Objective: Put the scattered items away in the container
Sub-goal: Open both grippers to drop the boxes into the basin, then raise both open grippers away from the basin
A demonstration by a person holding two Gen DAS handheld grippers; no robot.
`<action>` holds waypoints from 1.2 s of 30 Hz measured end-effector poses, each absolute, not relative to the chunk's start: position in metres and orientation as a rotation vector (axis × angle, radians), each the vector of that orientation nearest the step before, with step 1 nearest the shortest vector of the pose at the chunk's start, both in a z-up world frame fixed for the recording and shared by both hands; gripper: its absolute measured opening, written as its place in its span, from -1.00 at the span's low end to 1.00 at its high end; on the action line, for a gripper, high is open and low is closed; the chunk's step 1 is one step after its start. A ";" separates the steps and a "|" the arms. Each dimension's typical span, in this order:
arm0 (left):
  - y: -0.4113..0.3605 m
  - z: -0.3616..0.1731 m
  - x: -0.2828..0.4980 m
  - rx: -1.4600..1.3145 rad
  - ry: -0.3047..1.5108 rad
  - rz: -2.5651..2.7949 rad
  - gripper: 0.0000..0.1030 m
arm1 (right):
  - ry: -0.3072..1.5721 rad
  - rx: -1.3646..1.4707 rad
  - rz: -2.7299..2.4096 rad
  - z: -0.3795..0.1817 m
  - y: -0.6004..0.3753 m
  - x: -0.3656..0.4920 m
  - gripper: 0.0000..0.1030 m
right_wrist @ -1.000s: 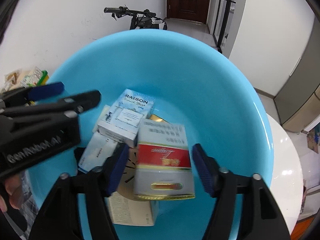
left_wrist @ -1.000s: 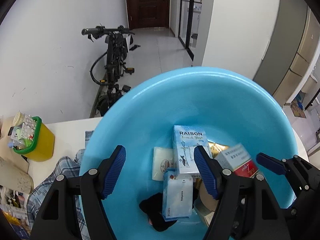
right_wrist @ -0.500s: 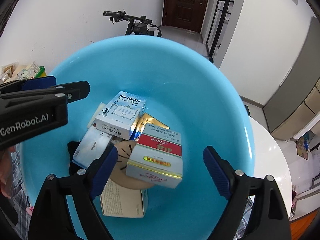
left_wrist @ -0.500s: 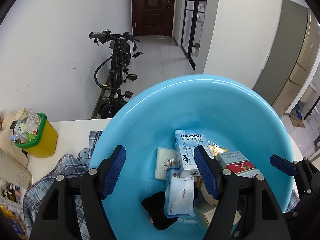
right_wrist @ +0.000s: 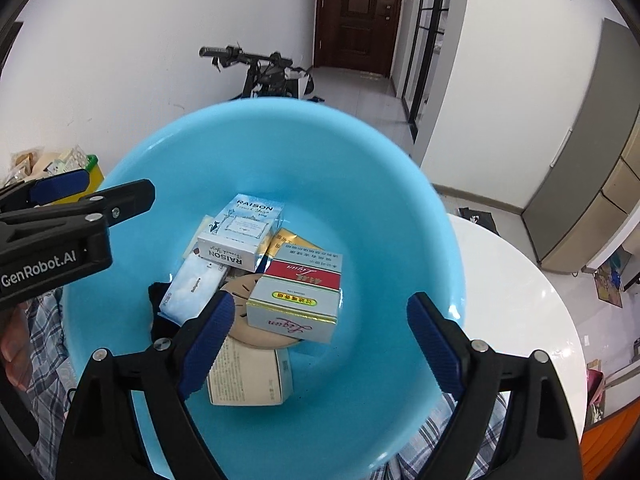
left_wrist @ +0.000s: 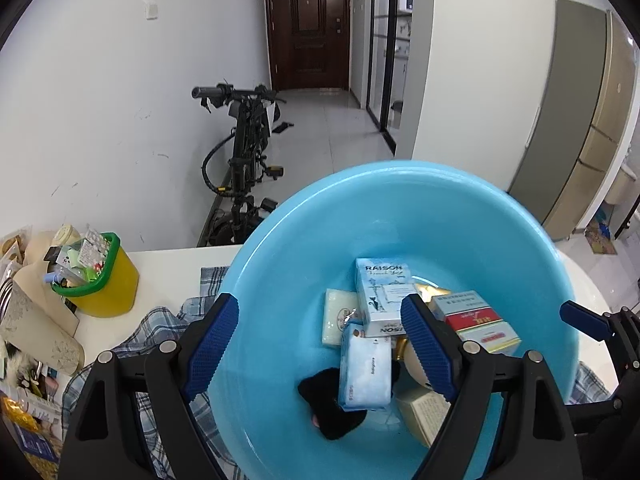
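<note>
yellow tub point(left_wrist: 108, 284) beside blue basin point(left_wrist: 500, 232)

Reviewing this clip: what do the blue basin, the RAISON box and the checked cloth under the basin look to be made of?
Blue basin: likely moulded plastic, smooth and glossy, with bright highlights along its rim. RAISON box: printed card, apparently film-wrapped, with crisp folded edges and a slight sheen. Checked cloth: woven fabric, matte, with soft folds and a plaid weave; the fibre can't be told.
</note>
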State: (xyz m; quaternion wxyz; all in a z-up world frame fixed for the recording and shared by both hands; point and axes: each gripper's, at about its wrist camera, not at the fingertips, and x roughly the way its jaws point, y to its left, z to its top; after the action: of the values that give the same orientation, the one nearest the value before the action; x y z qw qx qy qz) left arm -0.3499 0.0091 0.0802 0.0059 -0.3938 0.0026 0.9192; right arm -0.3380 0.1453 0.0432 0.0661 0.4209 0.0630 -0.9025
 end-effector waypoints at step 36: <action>-0.003 0.120 -0.197 -0.971 -0.004 2.863 0.66 | 0.217 0.971 -2.750 0.093 0.152 -0.204 0.92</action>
State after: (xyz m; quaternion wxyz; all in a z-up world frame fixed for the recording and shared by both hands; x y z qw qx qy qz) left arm -0.1965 -0.0034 0.1199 0.0592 -0.3208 -0.0013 0.9453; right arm -0.2036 0.1517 0.0933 0.1081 0.3302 0.0737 -0.9348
